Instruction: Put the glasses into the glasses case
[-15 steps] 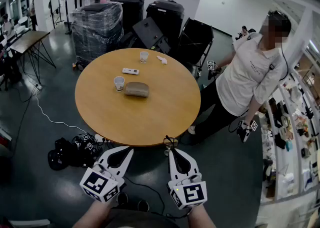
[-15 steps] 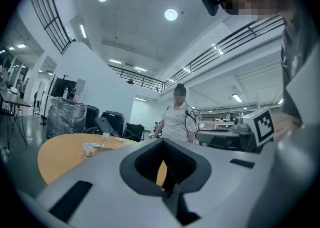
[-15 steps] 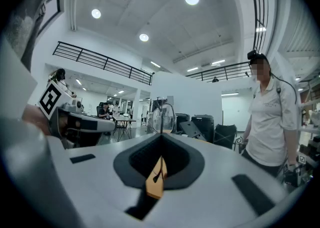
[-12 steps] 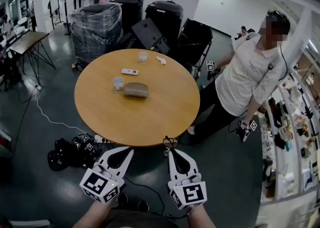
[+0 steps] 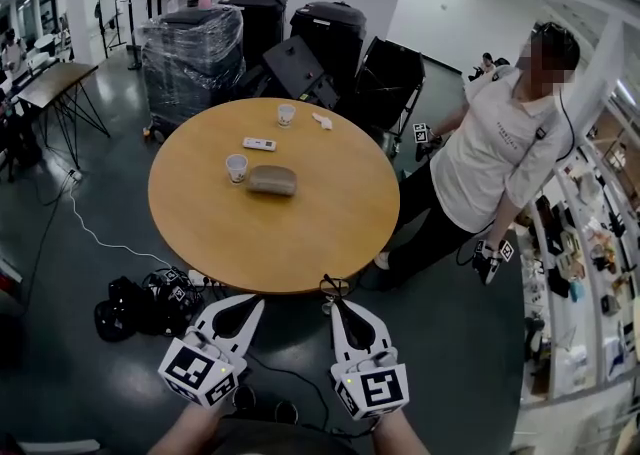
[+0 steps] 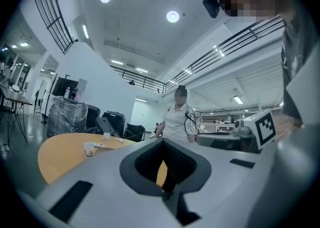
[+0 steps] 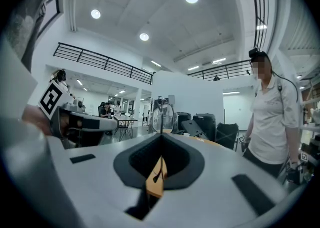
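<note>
Edging left, the right gripper [image 5: 334,304] pinched the thin-rimmed glasses [image 5: 330,288], bound for the brown oval case [image 5: 272,179]; the left gripper [image 5: 261,299] hung clenched, empty.

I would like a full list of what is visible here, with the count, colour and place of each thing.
table: one, round, light brown, centre
glasses case: one, grey-brown, on the table
paper cups: two, white, one beside the case, one at the far edge
remote-like device: one, white, between the cups
wrapped pallet: one, dark, behind the table
bins: two, black, far side
standing person: one, white shirt, right of the table
glasses: one pair, dark frame, in the right gripper
left gripper: white, shut, empty
right gripper: white, shut on the glasses
</note>
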Tool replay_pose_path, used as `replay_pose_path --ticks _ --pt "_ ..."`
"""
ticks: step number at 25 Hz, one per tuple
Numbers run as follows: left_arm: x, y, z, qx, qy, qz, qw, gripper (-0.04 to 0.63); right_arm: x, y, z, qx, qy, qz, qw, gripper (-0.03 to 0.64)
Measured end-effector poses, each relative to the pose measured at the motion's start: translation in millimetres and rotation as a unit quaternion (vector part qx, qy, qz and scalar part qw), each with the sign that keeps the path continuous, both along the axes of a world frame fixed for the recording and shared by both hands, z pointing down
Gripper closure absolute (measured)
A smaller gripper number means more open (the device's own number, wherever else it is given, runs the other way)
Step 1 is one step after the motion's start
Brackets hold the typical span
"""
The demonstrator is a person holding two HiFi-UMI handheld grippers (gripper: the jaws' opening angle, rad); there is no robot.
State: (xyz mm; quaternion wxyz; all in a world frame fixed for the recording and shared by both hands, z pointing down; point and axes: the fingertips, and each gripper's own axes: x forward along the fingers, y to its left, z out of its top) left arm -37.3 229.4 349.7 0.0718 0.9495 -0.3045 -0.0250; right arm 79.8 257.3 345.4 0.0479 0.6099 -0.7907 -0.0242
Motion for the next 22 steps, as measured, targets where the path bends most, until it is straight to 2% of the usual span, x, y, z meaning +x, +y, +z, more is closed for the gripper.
replay_pose_path --ticks 10,22 --pt "-7 -9 4 -0.01 0.003 0.009 0.9999 0.589 -12 -8 1 -0.002 -0.004 0.003 1.0 0.629" --pt "-54 -53 9 -0.018 0.001 0.022 0.9996 0.589 -50 -51 1 -0.004 -0.015 0.037 0.999 0.629"
